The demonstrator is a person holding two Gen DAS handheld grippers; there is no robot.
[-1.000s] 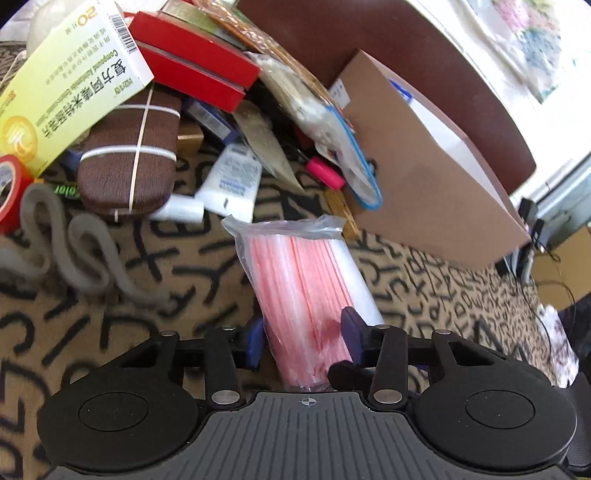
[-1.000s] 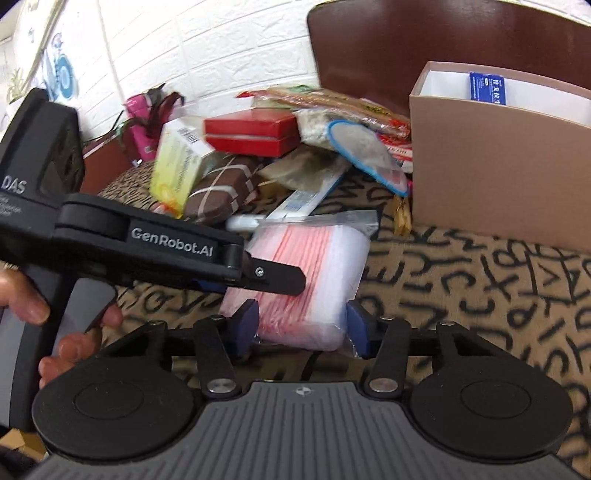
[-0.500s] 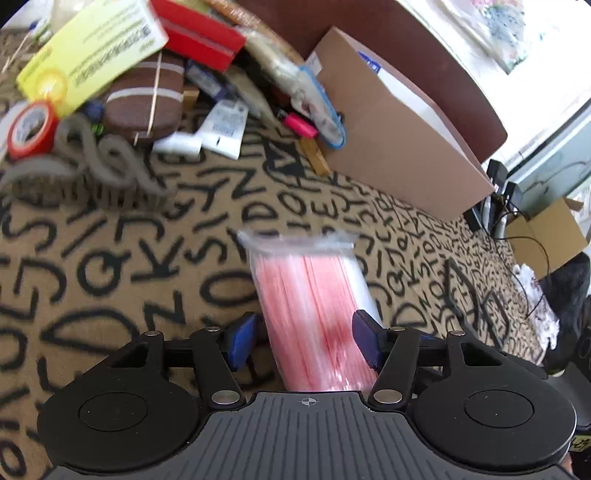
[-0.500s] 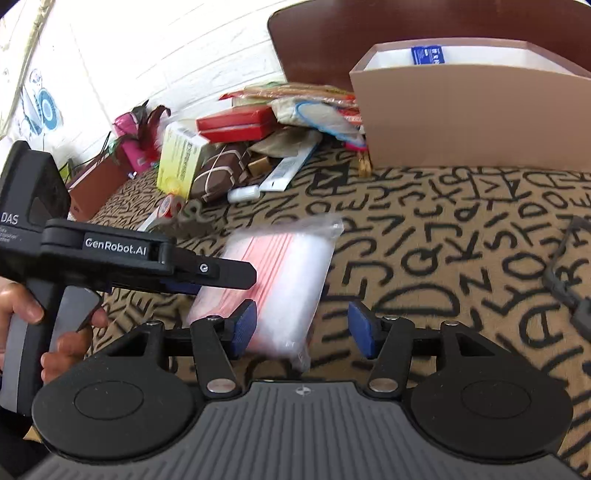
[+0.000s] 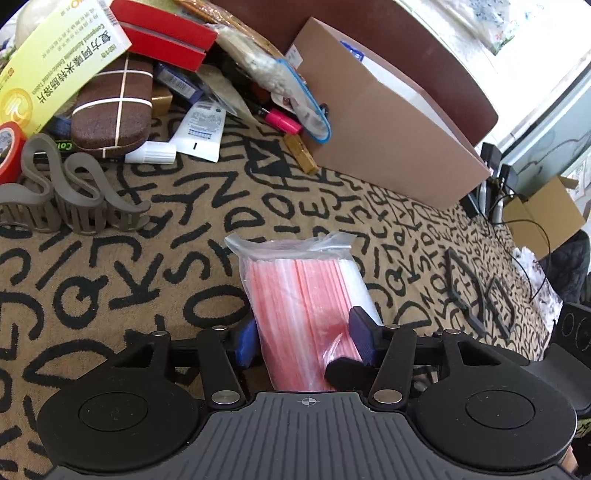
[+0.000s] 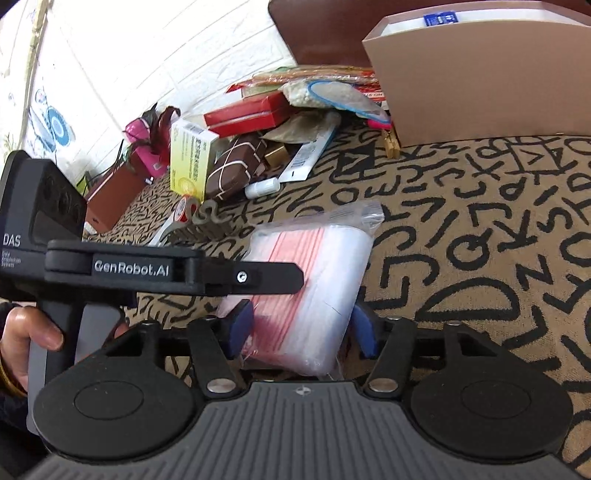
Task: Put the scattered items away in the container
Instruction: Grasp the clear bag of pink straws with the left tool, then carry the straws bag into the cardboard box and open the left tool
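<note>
A clear plastic bag of pink-striped zip bags [image 5: 306, 295] is held above the letter-print cloth. My left gripper [image 5: 306, 338] is shut on its near end. My right gripper [image 6: 301, 328] also straddles the bag [image 6: 314, 280], pads at both of its sides, and looks shut on it. The tan cardboard container [image 5: 388, 122] stands at the back right of the left wrist view and at the top right of the right wrist view [image 6: 487, 77], open at the top with a small blue-labelled box inside.
A pile of items lies left of the container: yellow medicine box [image 5: 55, 62], red box [image 5: 162, 33], brown checked case [image 5: 110, 107], white tube [image 5: 195, 129], pink marker [image 5: 282, 123], grey hair claw [image 5: 70, 195], red tape roll [image 5: 7, 147]. Black frames [image 5: 476, 295] lie at right.
The bag came off the pile and back over the open cloth, held by my left gripper. My right gripper has closed in around it from the other side.
</note>
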